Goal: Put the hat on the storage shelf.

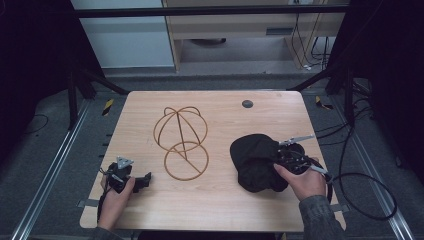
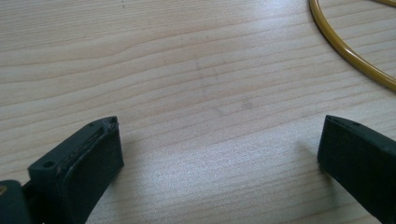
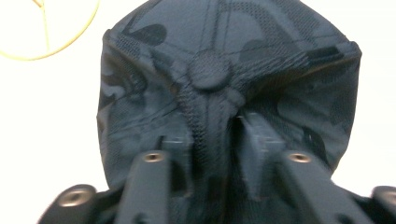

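Black cap (image 3: 224, 93) fabric is pinched in the right tool (image 3: 217, 140), ready for lifting toward the wire stand (image 1: 181, 142); left tool (image 2: 219, 154) rests apart on the tabletop (image 2: 187, 70).

Black cap (image 1: 255, 160), crown bunched, lying on table's right side.

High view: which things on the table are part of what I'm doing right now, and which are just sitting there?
In the job:
- black cap, its crown fabric pinched by the right gripper
- wire hat stand, lying mid-table, the likely place for the cap

Just there:
- left gripper, jaws open, resting on the table
- round dark grommet at the far edge
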Tool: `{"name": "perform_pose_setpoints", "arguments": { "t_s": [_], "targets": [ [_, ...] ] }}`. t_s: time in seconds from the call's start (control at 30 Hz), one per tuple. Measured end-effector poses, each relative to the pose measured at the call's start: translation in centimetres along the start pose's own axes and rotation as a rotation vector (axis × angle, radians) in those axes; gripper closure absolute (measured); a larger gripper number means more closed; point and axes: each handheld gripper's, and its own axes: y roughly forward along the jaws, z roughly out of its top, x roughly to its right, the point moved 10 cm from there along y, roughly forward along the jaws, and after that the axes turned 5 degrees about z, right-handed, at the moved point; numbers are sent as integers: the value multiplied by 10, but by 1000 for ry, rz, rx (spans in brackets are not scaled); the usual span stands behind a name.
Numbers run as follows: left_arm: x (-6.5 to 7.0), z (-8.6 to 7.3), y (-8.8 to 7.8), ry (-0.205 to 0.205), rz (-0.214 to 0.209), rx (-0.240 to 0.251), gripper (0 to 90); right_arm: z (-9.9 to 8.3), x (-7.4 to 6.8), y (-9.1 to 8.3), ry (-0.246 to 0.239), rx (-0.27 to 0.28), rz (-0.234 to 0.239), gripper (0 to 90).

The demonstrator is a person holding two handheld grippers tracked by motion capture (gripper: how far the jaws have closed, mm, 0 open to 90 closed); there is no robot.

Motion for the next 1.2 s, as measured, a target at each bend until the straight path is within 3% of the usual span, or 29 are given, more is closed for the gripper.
{"name": "perform_pose_setpoints", "arguments": {
  "t_s": [0.17, 0.37, 0.73, 1.03, 1.2],
  "targets": [
    [0, 0, 0, 0, 0, 0, 0, 3, 1, -2, -10, 5, 9, 817],
    [0, 0, 0, 1, -1, 0, 0, 9, 2, -6, -7, 0, 16, 855],
    [0, 0, 0, 3, -1, 2, 0, 23, 2, -20, 11, 16, 39, 864],
    [1, -1, -2, 0, 2, 1, 0, 47, 2, -35, 26, 45, 21, 865],
    [3, -4, -4, -26, 29, 1, 0, 61, 2, -45, 29, 61, 0, 865]
  ]
}}
